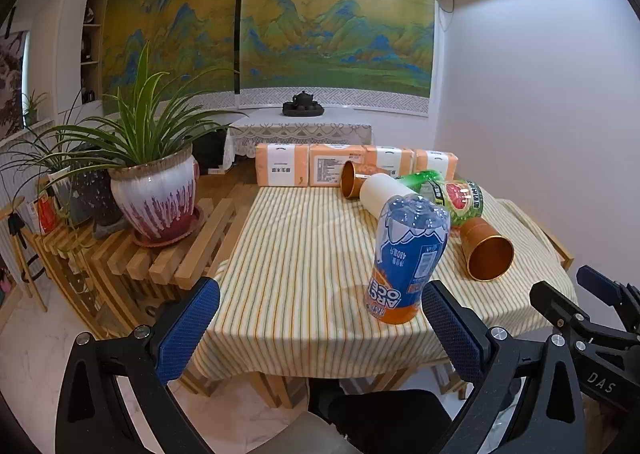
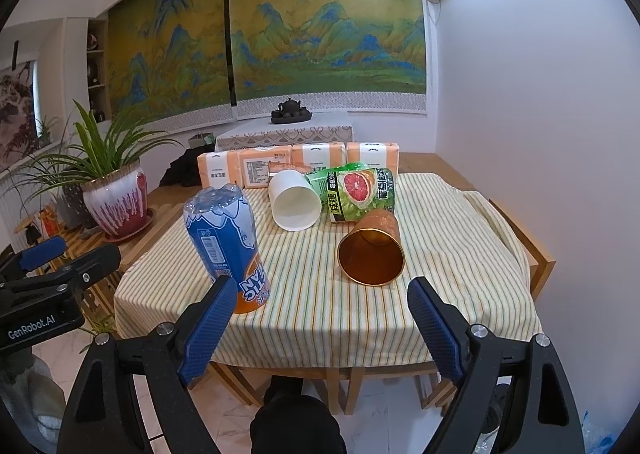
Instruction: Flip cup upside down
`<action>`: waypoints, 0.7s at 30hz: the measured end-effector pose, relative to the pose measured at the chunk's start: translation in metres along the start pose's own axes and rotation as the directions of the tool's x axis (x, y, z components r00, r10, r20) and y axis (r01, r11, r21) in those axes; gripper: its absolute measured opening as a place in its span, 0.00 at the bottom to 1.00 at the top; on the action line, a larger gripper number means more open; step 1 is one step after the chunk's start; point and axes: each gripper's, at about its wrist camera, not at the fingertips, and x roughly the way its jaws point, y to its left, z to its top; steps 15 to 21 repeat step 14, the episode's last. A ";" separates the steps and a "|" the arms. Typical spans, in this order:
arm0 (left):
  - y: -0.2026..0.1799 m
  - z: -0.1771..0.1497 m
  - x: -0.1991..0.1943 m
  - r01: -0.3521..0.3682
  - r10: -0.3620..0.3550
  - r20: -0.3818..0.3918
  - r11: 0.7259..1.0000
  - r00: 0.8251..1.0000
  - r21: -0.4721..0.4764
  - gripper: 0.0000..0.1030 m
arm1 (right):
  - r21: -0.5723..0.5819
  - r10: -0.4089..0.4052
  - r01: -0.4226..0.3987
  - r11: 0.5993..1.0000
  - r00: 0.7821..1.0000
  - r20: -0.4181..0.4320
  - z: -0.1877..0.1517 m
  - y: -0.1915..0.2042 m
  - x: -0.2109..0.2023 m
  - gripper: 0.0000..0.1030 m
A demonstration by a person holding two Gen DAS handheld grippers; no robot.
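In the left wrist view, your left gripper (image 1: 320, 328) is wide open and holds nothing, low in the frame before the table edge. The blue bottle (image 1: 408, 258) stands inverted at centre right, near the right finger; a small push could make it fall.

In the right wrist view, your right gripper (image 2: 318, 328) is also wide and empty. The gold cup (image 2: 371, 252) lies on its side on the striped cloth (image 2: 312, 294), at centre right, mouth toward you. It may roll when you close on it, toward the white cup (image 2: 295, 201) or the green bottle (image 2: 362, 193).
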 end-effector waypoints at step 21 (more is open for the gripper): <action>0.001 0.000 0.001 -0.005 0.005 0.011 1.000 1.000 0.003 0.99 | 0.000 0.002 -0.002 1.000 1.000 -0.002 -0.001 0.000 0.002 0.82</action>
